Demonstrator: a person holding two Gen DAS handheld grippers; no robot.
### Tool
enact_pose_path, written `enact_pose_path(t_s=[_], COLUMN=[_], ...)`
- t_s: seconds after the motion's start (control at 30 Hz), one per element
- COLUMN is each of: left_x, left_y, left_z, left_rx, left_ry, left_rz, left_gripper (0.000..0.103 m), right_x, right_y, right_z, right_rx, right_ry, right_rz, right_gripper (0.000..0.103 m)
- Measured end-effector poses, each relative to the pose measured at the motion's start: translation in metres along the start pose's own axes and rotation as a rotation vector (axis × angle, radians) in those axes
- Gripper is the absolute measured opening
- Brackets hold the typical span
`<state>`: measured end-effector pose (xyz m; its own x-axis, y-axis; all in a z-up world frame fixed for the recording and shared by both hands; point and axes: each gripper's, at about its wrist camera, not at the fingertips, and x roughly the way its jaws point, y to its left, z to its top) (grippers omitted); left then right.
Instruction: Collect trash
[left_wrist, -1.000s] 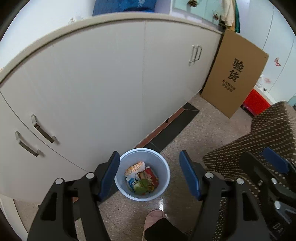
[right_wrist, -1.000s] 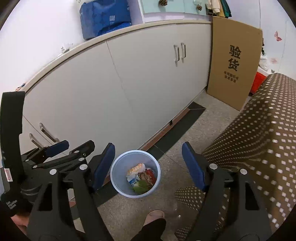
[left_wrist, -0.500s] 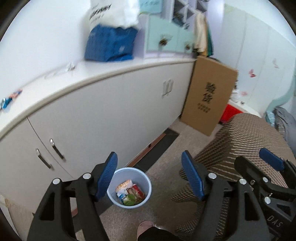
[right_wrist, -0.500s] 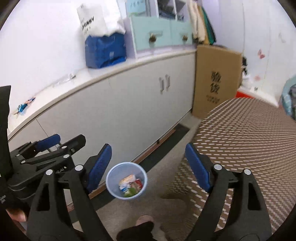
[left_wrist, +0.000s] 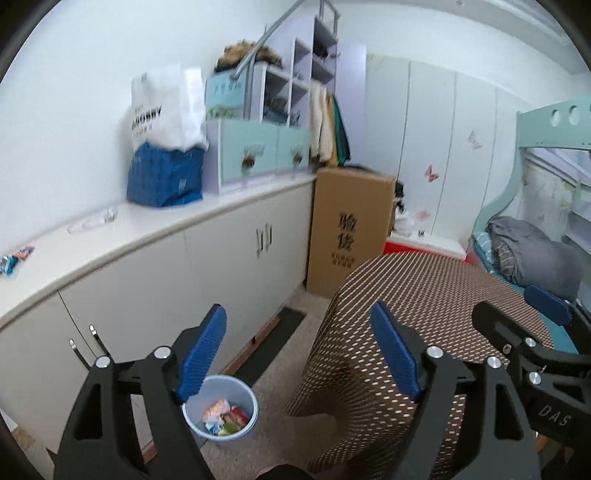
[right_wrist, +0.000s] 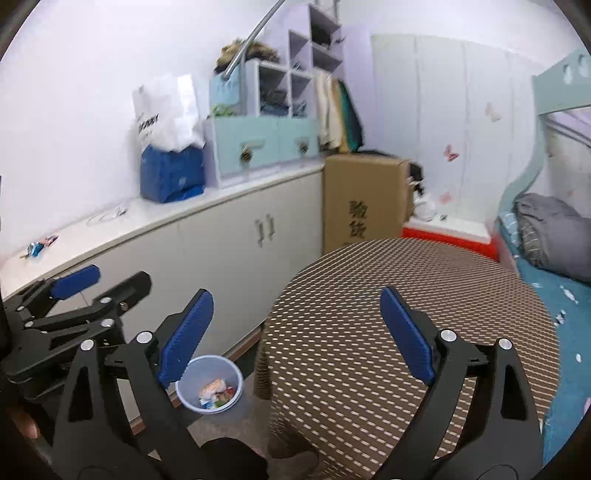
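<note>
i am holding my left gripper (left_wrist: 299, 349) with its blue pads spread wide apart and nothing between them, and my right gripper (right_wrist: 295, 334) is gaping the same way, also gripping nothing. the two are hanging side by side in the air, the right one showing at the edge of the left view.

the trash bin (left_wrist: 221, 408), a pale blue bucket, is sitting on the speckled floor just below my left pad, close to the foot of the white cabinet (left_wrist: 155, 280). wrappers (left_wrist: 223, 415) in orange, red, green and blue are lying inside it. in the right view the bin (right_wrist: 209, 383) is showing between the cabinet and the round table.

that table, draped in a brown dotted cloth (left_wrist: 417, 295), is standing right in front of me and filling most of the space under my right pad. on the countertop a small blue and red wrapper (right_wrist: 38, 246) is lying near the left end, well apart from a blue bag (left_wrist: 164, 175) with a white bag (left_wrist: 164, 107) standing on it. teal drawers (left_wrist: 258, 151) are sitting beside those. a tall cardboard box (left_wrist: 349, 230) is leaning at the cabinet's far end, and a bed with a grey blanket (right_wrist: 550, 230) is lying off to the right.
</note>
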<state>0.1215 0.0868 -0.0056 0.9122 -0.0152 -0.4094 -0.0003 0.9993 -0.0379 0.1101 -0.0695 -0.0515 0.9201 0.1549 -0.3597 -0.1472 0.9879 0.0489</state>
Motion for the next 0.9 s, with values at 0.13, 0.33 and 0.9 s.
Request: enact_pose_path(t_s=[0.13, 0.33, 0.9], left_x=[-0.029, -0.060, -0.100], left_y=[-0.016, -0.036, -0.071], left_z=[-0.003, -0.010, -0.020], left_rx=[0.003, 0.027, 0.117], left_ry=[-0.063, -0.128, -0.205], left_rz=[-0.010, 0.014, 0.038], left_gripper=[0.085, 0.088, 0.097], right_x=[-0.030, -0.071, -0.118], right_y=[-0.011, -0.022, -0.039], right_z=[-0.006, -0.017, -0.039], right_rx=[-0.002, -0.004, 0.042], right_ry=[-0.046, -0.117, -0.188], right_rz=[-0.054, -0.112, -0.109], right_gripper=[0.092, 0.095, 0.095])
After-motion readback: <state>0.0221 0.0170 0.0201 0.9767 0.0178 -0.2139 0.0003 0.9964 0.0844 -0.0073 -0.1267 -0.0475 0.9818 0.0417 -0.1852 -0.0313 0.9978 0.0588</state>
